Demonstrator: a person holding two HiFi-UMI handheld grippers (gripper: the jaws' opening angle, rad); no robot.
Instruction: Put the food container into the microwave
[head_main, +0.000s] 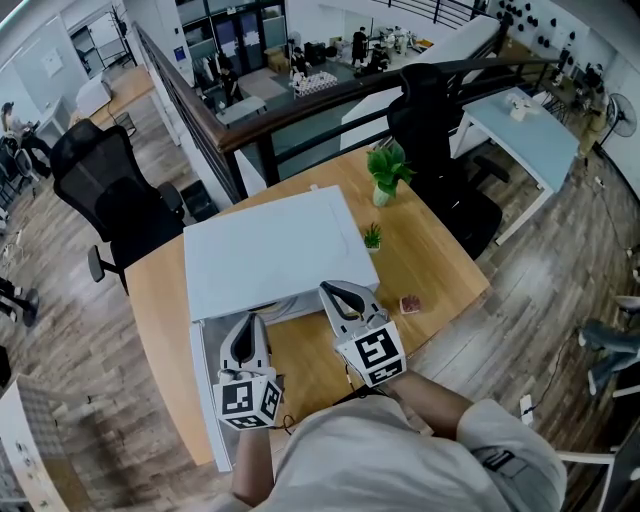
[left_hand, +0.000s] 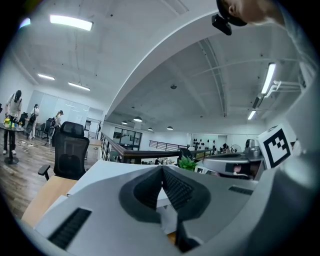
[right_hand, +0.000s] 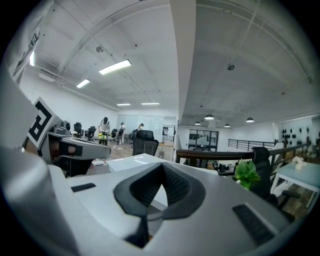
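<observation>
Microwave (head_main: 265, 250) sits on the table (head_main: 440, 260) with its door (head_main: 208, 400) apparently swung open to the left. Left gripper (head_main: 251, 322) and right gripper (head_main: 329, 289) hover at the opening, both with jaws closed together and holding nothing. No container is clearly visible: a pale curved rim (head_main: 288, 304) just inside the cavity may be it, so placement looks possibly done. The door still needs closing.

The white box-shaped microwave (head_main: 265, 250) stands level on the wooden worktop (head_main: 440, 260) directly before me. Its white door (head_main: 207, 400) is swung open toward me at the left.
</observation>
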